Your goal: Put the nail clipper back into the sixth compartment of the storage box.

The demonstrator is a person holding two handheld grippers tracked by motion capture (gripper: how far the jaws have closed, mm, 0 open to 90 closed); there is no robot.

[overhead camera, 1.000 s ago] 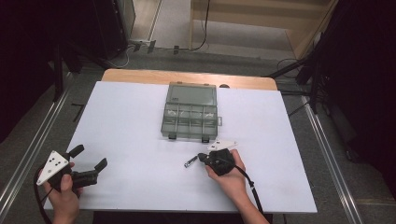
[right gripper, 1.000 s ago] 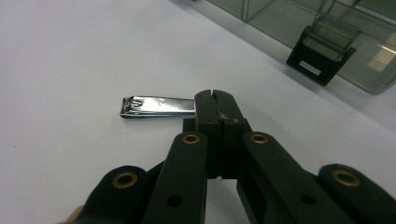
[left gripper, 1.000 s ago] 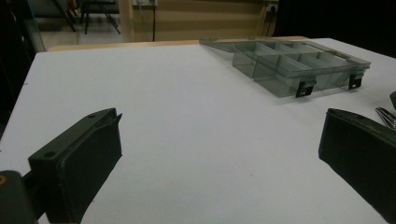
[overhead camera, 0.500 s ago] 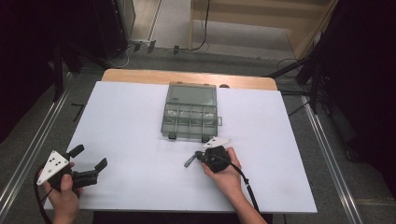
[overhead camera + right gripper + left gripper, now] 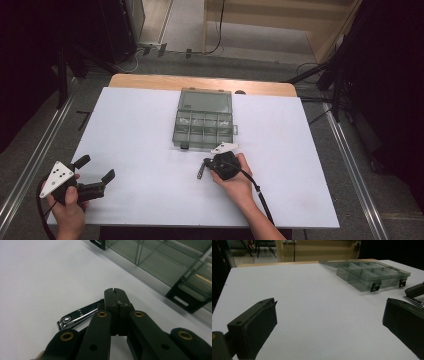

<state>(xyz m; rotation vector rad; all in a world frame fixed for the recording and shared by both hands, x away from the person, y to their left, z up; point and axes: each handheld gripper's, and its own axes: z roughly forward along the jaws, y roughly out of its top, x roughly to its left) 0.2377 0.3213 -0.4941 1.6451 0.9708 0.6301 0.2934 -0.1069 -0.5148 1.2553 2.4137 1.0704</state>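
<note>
While the right hand-held gripper (image 5: 115, 293) has its jaws pressed together on the end of a small shiny chrome nail clipper (image 5: 78, 315), the hold looks slim: only the clipper's tail seems caught between the pads, and the rest sticks out sideways from the jaws. A quick swing or a knock against the rim of the smoky transparent plastic compartment box (image 5: 205, 125) just ahead of the jaws could twist the clipper loose, in my judgement, and drop it on the white bench (image 5: 150, 125) or into the wrong cell. The box's black latches (image 5: 186, 300) lie close beside the jaws and could snag them.

The clipper is a flat polished metal piece with a curved lever and a rounded head, lying low, almost on the bench beside the closed jaws, on the side away from the box. In the high view it shows as a thin dark sliver (image 5: 201, 170) at the tip of the right hand-held gripper (image 5: 206, 162).

Well apart from the box, the left hand-held gripper (image 5: 95, 172) rests with its jaws spread wide, nothing between them.
</note>
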